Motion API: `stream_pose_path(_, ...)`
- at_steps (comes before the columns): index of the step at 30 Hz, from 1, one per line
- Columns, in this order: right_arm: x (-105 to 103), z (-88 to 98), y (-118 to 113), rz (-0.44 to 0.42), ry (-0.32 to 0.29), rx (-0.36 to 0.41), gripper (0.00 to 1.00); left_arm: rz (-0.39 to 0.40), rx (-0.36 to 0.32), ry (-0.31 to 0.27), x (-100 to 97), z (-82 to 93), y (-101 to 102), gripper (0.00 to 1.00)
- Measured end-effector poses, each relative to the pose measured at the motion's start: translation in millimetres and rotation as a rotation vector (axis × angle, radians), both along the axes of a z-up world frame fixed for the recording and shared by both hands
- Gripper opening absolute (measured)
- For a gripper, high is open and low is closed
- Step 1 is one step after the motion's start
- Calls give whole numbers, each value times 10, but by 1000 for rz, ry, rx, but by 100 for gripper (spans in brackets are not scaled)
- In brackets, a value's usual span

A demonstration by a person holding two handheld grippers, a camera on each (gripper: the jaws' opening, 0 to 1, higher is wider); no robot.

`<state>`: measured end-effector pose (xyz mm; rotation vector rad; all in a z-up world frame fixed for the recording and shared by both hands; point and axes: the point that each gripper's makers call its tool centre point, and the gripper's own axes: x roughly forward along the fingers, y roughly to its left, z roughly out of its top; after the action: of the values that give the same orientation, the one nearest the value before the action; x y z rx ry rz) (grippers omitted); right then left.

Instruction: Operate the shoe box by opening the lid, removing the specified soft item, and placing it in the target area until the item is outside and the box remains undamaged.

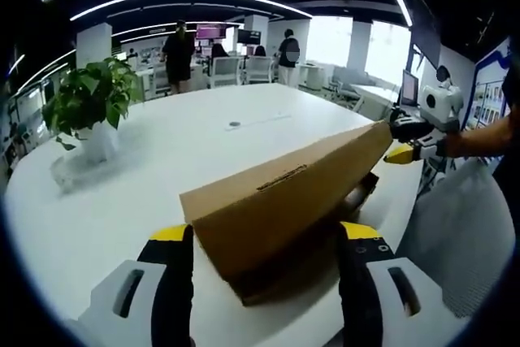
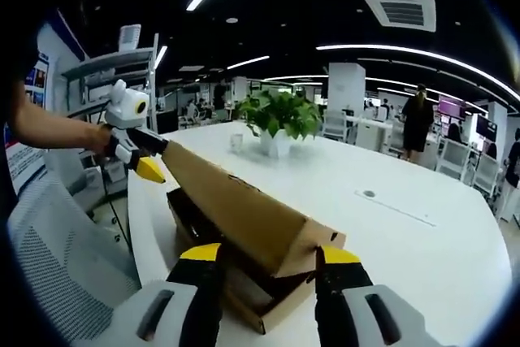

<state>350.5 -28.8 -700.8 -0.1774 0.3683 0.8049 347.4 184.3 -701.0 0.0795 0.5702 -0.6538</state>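
A brown cardboard shoe box (image 1: 357, 193) (image 2: 191, 213) lies on the white table (image 1: 203, 144) (image 2: 406, 225). Its lid (image 1: 276, 201) (image 2: 236, 201) is raised at a slant, and the dark inside shows under it. My left gripper (image 1: 264, 237) (image 2: 151, 157) holds one end of the lid, a jaw on each side. At the other end my right gripper (image 2: 268, 256) (image 1: 404, 140) is shut on the lid in the same way. The box's contents are hidden.
A potted plant (image 1: 89, 107) (image 2: 280, 119) stands on the table beyond the box. A grey mesh chair (image 2: 49, 258) (image 1: 463, 233) sits at the table's edge beside the box. People and office chairs are far behind.
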Motion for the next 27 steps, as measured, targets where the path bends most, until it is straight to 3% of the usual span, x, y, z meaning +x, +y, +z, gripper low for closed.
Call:
stream_pose_path(13,151,135,-38,-40,-34,18,33,-12,7,-28,92,117,15,72)
stream_pose_path(27,328,268,-64,-60,-68,24,28,6,33,-69,284,230,94,61)
